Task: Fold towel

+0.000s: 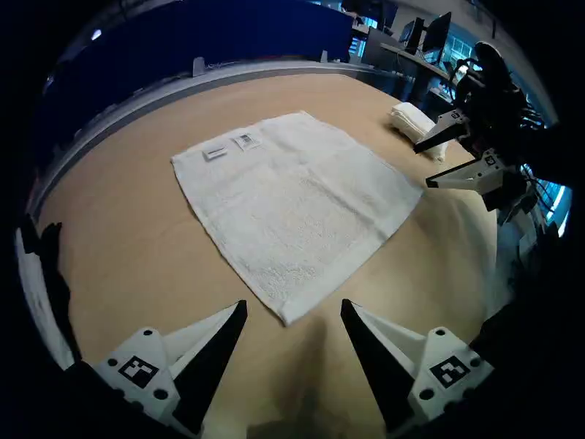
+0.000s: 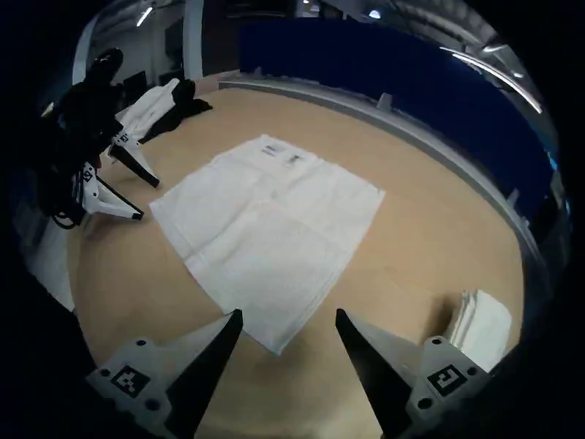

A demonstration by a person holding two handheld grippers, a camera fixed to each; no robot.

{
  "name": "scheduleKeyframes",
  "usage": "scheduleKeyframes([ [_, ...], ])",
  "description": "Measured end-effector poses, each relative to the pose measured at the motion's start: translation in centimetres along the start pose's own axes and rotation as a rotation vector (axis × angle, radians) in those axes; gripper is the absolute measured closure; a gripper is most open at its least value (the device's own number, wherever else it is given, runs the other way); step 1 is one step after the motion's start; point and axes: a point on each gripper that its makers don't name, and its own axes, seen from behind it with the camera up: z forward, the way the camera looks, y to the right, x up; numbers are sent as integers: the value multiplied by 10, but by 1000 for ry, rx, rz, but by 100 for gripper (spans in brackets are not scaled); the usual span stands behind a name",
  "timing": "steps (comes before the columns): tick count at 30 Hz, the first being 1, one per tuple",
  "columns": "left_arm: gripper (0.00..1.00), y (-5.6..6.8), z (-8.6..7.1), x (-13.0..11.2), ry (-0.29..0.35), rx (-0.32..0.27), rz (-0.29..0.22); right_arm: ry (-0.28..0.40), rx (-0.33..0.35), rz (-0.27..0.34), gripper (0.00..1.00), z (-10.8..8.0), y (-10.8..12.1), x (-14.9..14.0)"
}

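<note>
White towel (image 1: 292, 208) lying spread flat in a single layer at the middle of the table (image 1: 131, 241), set at an angle so that one corner points toward each camera; two small sewn-in labels (image 1: 231, 146) sit side by side near its far edge. In the left gripper view, the left hand-held gripper (image 1: 292, 307) hovers just above the table with its fingers wide apart and nothing between them, the towel's near corner lying just ahead of the gap. In the right gripper view, the right hand-held gripper (image 2: 287, 313) is likewise spread wide and empty, another towel corner reaching into the space between its fingers. Each tool also appears in the other's camera, just beside an outer corner of the towel and clear of the cloth, fingers parted. A stack of folded white towels (image 1: 413, 121) rests on the table near the right hand-held gripper, apart from the spread towel. A loose white cloth (image 2: 157, 102) with a dark garment (image 2: 189, 106) beside it lies at the far end of the table. A blue partition (image 1: 219, 36) runs along the table's far edge.
</note>
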Motion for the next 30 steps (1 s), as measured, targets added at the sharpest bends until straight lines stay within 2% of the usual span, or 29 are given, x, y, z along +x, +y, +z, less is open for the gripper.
scheduleKeyframes([
  [6,5,-2,6,-4,-22,3,-10,-39,14,21,3,11,-3,-17],
  [12,8,-3,8,-3,-23,25,-25,-62,30,40,18,18,-7,-30],
  [14,17,-5,7,-4,-30,38,-28,-68,31,40,22,19,-8,-34],
  [16,22,-6,8,-4,-35,52,-31,-71,29,38,31,21,-10,-37],
  [20,27,-7,9,-4,-40,75,-32,-65,30,43,48,22,-13,-39],
  [22,30,-7,8,-5,-41,87,-27,-64,28,56,49,22,-13,-40],
  [28,48,-8,7,-9,-47,121,-18,-57,15,89,57,22,-12,-39],
  [30,48,-9,7,-10,-48,127,-22,-57,11,95,60,21,-11,-39],
])
